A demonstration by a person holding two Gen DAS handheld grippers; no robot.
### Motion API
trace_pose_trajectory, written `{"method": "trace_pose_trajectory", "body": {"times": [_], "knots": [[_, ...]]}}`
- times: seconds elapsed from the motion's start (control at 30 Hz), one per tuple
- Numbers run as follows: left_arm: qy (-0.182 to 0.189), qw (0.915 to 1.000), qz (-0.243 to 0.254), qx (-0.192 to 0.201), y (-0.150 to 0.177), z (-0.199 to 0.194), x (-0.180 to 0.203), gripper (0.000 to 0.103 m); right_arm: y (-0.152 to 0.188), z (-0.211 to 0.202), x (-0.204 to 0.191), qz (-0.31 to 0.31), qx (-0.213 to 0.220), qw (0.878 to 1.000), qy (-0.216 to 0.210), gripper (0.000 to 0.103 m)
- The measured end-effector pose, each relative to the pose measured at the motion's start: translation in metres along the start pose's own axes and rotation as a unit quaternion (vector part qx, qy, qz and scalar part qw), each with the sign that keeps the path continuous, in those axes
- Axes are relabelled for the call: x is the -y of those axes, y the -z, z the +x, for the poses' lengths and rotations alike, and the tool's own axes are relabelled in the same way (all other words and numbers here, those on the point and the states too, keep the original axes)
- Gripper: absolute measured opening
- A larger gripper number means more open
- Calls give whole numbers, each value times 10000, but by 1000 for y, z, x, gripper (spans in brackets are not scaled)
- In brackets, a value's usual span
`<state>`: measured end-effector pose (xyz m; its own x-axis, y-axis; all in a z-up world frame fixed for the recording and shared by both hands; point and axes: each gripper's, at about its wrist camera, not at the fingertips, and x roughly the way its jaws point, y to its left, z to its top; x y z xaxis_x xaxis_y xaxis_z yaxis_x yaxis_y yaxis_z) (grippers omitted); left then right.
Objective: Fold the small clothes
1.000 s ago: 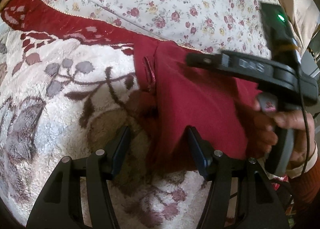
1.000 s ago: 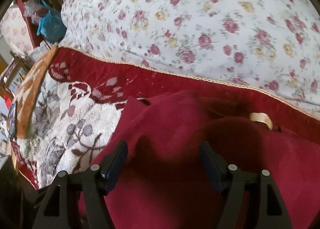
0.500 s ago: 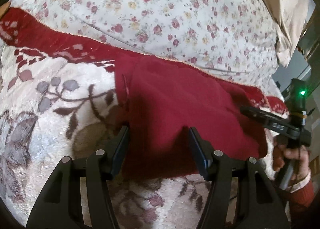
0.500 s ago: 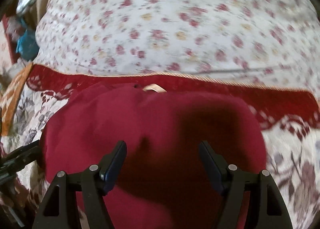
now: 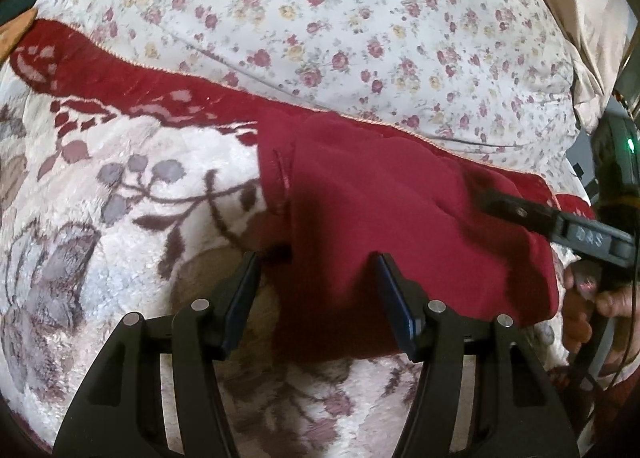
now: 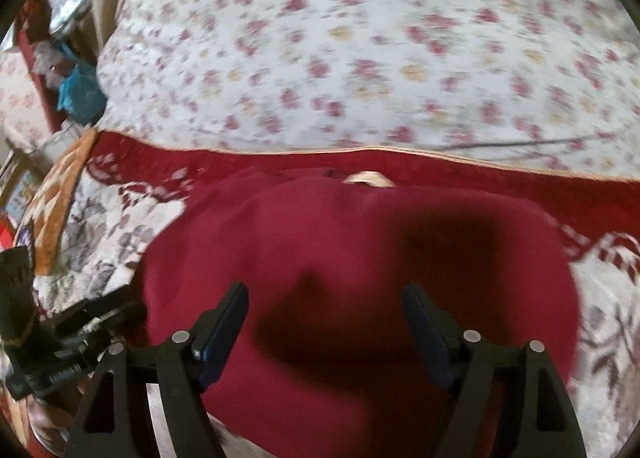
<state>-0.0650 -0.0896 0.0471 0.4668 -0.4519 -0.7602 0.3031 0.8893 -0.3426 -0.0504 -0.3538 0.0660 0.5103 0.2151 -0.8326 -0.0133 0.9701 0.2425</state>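
A dark red garment (image 5: 392, 226) lies folded in a rough rectangle on a plush floral blanket (image 5: 120, 194). It also fills the middle of the right wrist view (image 6: 360, 266), with a pale label (image 6: 370, 179) at its far edge. My left gripper (image 5: 318, 270) is open and empty over the garment's near left corner. My right gripper (image 6: 326, 298) is open and empty just above the cloth. It also shows in the left wrist view (image 5: 560, 226), held by a hand at the garment's right edge.
A white quilt with small red flowers (image 5: 340, 26) lies beyond the blanket's red border (image 5: 120, 78). A beige pillow (image 5: 588, 18) is at the far right. Clutter and a blue bag (image 6: 78, 92) stand off the bed to the left.
The right gripper has pulled back from over the garment to its right edge. The garment now lies flatter and squarer. The left gripper stays open at the near left corner.
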Motion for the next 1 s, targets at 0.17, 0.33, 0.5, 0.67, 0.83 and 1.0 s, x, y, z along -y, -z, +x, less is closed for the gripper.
{"method": "trace_pose_trajectory", "body": {"times": [0.17, 0.33, 0.5, 0.67, 0.83, 1.0], "knots": [[54, 9997, -189, -145, 2, 4, -9, 60, -27, 41, -40, -51, -310, 9986, -424, 77], [131, 9990, -324, -267, 2, 9, -12, 60, -55, 84, -84, -383, -664, 9961, -437, 84], [169, 9984, -450, -309, 1, 12, -16, 60, -64, 121, -116, -844, -1013, 9910, -242, 84], [181, 9980, -513, -316, -1, 15, -19, 60, -56, 154, -136, -1398, -1256, 9818, 281, 86], [185, 9979, -548, -304, -5, 18, -19, 60, -51, 147, -127, -1415, -977, 9851, 102, 53], [135, 9983, -493, -275, -8, 23, -15, 61, -57, 113, -108, -1136, -624, 9905, -460, 21]]}}
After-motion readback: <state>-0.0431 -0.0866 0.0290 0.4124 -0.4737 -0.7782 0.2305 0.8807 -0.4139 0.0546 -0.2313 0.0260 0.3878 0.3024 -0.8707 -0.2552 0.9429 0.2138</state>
